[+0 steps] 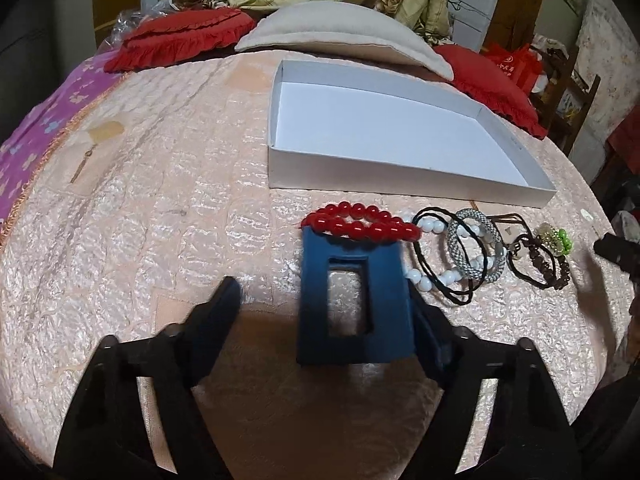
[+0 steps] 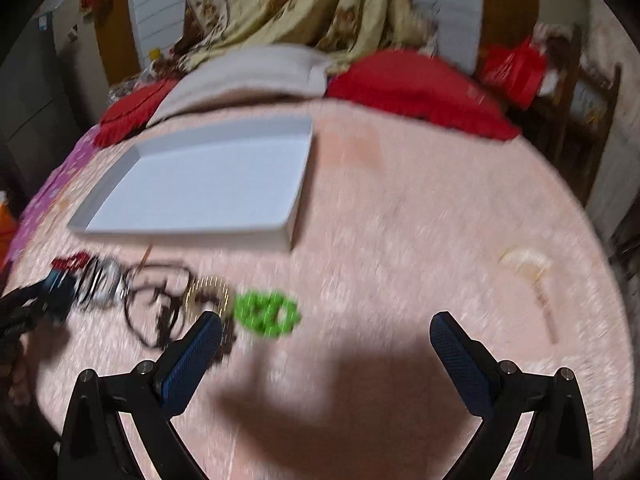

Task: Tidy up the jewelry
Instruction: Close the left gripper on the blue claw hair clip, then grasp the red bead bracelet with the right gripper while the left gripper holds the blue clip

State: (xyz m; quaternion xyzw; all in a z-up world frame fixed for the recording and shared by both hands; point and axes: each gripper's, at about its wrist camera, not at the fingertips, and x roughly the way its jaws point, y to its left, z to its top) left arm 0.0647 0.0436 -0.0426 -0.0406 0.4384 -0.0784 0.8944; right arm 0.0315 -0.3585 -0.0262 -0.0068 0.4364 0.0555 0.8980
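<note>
A shallow white cardboard box (image 1: 384,120) sits upper centre on the quilted pink bedspread (image 1: 160,220), with nothing inside. Just below it lies a row of jewelry: glossy red bead bracelet (image 1: 362,224), white beads (image 1: 430,276), black cord (image 1: 436,280), woven grey bangle (image 1: 476,250). The left gripper (image 1: 320,304) has its fingers spread, the right-hand finger's tip touching the red beads. The right gripper (image 2: 326,328) is spread beside a green bracelet (image 2: 266,314).

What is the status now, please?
Left gripper open, at red bead bracelet. Right gripper open, empty. White box empty. Nothing blocking.
</note>
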